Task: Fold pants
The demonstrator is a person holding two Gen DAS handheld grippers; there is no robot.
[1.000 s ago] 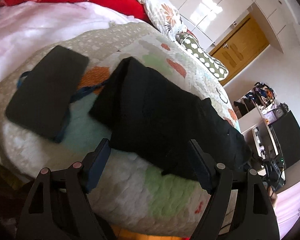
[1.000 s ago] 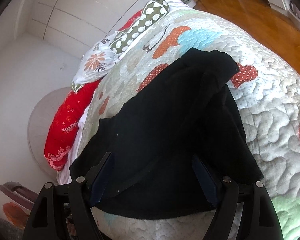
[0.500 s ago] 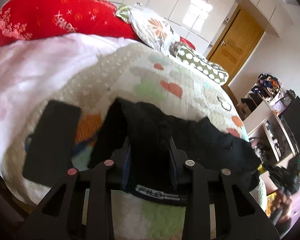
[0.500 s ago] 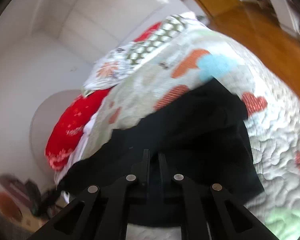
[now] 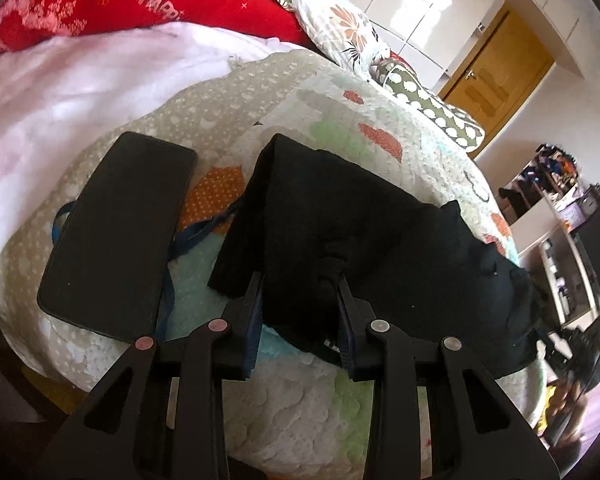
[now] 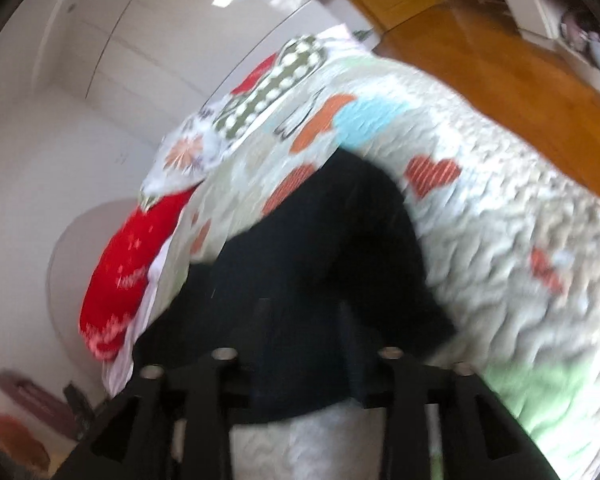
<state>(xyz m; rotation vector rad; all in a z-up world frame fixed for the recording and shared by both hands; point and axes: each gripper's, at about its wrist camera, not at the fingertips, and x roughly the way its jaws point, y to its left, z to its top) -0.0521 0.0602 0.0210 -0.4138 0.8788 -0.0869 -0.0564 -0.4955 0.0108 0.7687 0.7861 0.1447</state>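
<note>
On the quilted bed [image 5: 340,128] lies one pair of black pants [image 5: 364,216], long axis crosswise; left claw [image 5: 300,300] pinches its near edge; right claw [image 6: 304,320], jaws just widening, straddles the cloth, grip unclear; one black phone [image 5: 116,232] beside.

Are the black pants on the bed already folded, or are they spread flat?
Partly folded. The black pants lie bunched in overlapping layers on the quilt, and the left gripper pinches their near edge.

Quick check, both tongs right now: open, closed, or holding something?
Left tongs: closed on the near edge of the black pants.
Right tongs: jaws have just been opening; pants fabric lies between them, but the blur hides any grip.
</note>
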